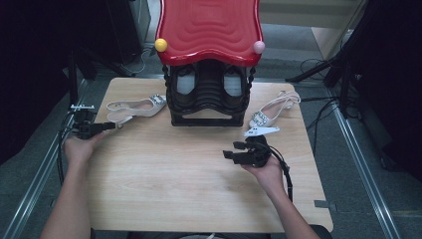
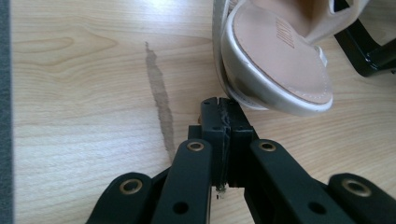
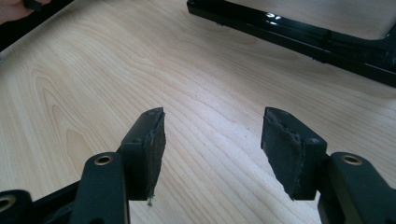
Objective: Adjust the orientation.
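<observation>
A white slingback shoe with a jewelled buckle lies at the table's left, its heel end towards my left gripper. In the left gripper view the jaws are pressed together with nothing between them, and my left gripper sits just short of the shoe's heel end. A second white shoe lies to the right of the black rack. My right gripper hovers over the wood in front of the rack, and in its own view my right gripper is open and empty.
The rack has a red wavy top with a yellow ball and a pink ball at its corners, and two dark shoes inside. Its black base lies ahead of the right gripper. Bare table stretches towards me.
</observation>
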A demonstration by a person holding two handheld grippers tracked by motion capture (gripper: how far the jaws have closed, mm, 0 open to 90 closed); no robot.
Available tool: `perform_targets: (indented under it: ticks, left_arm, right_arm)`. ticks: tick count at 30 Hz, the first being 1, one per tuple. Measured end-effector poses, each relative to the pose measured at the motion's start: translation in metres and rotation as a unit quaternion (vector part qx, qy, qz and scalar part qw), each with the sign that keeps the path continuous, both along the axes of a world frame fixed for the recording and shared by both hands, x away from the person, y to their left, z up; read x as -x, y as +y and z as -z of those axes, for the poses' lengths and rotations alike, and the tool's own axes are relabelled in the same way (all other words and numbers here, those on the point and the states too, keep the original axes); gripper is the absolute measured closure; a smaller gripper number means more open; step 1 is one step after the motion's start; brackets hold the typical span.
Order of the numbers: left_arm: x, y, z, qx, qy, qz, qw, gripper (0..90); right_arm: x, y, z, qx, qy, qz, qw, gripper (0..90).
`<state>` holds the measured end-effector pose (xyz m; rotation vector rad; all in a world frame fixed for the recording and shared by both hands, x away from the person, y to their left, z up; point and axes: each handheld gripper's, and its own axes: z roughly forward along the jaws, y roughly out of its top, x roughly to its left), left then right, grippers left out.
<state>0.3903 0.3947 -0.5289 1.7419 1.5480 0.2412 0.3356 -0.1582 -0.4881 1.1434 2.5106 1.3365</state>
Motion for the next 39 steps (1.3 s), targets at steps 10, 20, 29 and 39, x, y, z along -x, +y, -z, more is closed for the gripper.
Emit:
perform_targets:
  ticks: [10, 20, 29, 39]
  left_arm:
    - [0.008, -0.018, -0.002, 0.002, 0.009, 0.026, 0.9996, 88.8]
    - [0.015, -0.021, -0.002, 0.009, 0.007, 0.026, 0.9996, 88.7]
    - [0.02, -0.006, -0.012, 0.004, -0.004, 0.003, 1.0, 88.8]
    - [0.011, -0.005, -0.018, -0.001, -0.014, -0.004, 0.9999, 88.8]
  right_arm:
    - [-0.006, 0.005, -0.001, -0.004, 0.0, -0.008, 1.0, 40.7]
    - [-0.012, 0.015, 0.0, -0.003, 0.0, -0.021, 0.9998, 40.7]
    - [-0.013, 0.02, 0.0, 0.001, 0.002, -0.025, 0.9997, 40.7]
    - [-0.007, 0.013, 0.001, 0.009, 0.007, -0.017, 0.9998, 40.2]
